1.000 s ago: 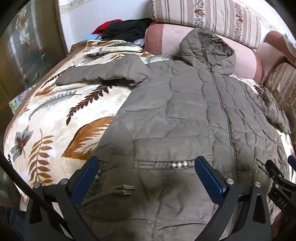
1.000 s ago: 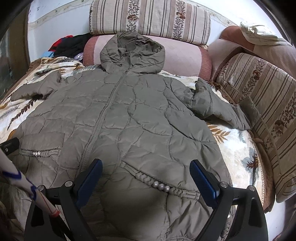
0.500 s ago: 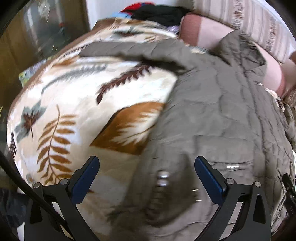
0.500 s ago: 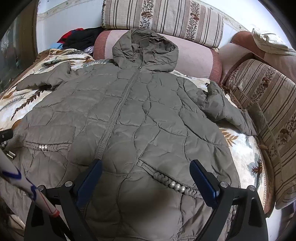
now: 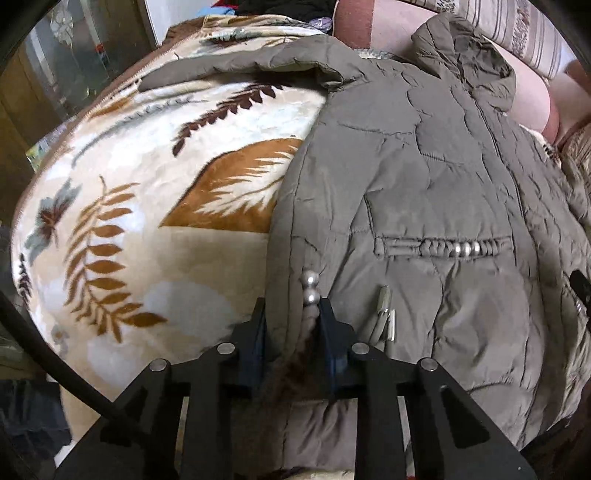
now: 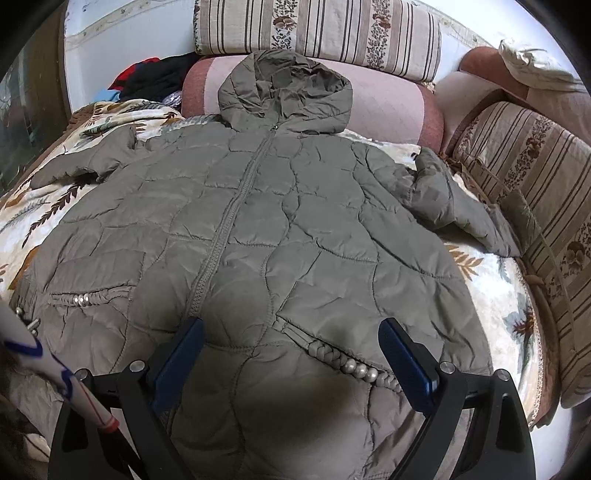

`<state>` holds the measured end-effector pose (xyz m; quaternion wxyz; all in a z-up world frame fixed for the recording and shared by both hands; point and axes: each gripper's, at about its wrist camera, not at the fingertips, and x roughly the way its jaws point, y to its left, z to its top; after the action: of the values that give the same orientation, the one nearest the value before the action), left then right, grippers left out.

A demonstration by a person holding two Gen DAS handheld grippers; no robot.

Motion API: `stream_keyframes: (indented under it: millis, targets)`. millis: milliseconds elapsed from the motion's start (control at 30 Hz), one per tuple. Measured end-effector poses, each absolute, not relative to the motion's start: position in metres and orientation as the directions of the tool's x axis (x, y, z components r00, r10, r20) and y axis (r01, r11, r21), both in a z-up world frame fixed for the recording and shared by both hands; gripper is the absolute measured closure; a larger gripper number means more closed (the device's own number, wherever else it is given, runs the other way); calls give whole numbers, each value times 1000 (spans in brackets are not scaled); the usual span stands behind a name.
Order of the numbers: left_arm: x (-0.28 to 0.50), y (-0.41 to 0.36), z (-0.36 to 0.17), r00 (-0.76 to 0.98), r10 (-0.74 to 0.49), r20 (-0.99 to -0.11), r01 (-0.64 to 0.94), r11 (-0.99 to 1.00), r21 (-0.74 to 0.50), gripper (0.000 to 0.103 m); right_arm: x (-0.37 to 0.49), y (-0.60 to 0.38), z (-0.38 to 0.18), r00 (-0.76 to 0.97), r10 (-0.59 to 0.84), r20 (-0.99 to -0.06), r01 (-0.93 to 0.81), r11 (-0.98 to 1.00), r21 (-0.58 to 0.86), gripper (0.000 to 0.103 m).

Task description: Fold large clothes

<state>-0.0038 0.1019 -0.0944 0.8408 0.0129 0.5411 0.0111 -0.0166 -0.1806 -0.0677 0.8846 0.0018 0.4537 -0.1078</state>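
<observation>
An olive quilted hooded jacket [image 6: 258, 229] lies zipped and face up on a leaf-print blanket [image 5: 147, 184], hood [image 6: 284, 88] toward the cushions and both sleeves spread out. At the jacket's lower left side edge [image 5: 288, 229], my left gripper [image 5: 291, 314] has its jaws closing, and the fabric fold and a beaded cord [image 5: 310, 284] are pinched between the pads. My right gripper [image 6: 291, 350] hovers open over the lower right front, above the beaded pocket [image 6: 351, 365], with nothing held.
Striped cushions [image 6: 317, 33] and a pink bolster [image 6: 388, 107] line the back, and a striped side cushion [image 6: 535, 166] borders the right. A pile of dark and red clothes [image 6: 155, 77] sits at the back left. A glass cabinet [image 5: 74, 66] stands beyond the blanket's left edge.
My left gripper swung left and down to the jacket's side edge and went from wide open to closed on the fabric. The right gripper barely moved.
</observation>
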Motion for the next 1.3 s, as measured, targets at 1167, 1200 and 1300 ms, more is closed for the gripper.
stream_keyframes:
  millis: [1167, 1200, 1300]
  targets:
    - [187, 223, -2, 656, 199, -728, -202, 976, 85, 25, 31, -166, -31, 605, -166, -779, 133, 985, -106, 10]
    - [198, 231, -3, 650, 185, -737, -208, 976, 61, 25, 32, -167, -34, 598, -166, -784, 135, 985, -106, 10]
    - [236, 261, -12, 625, 129, -770, -241, 970, -33, 25, 36, -172, -41, 580, -171, -797, 146, 984, -105, 10]
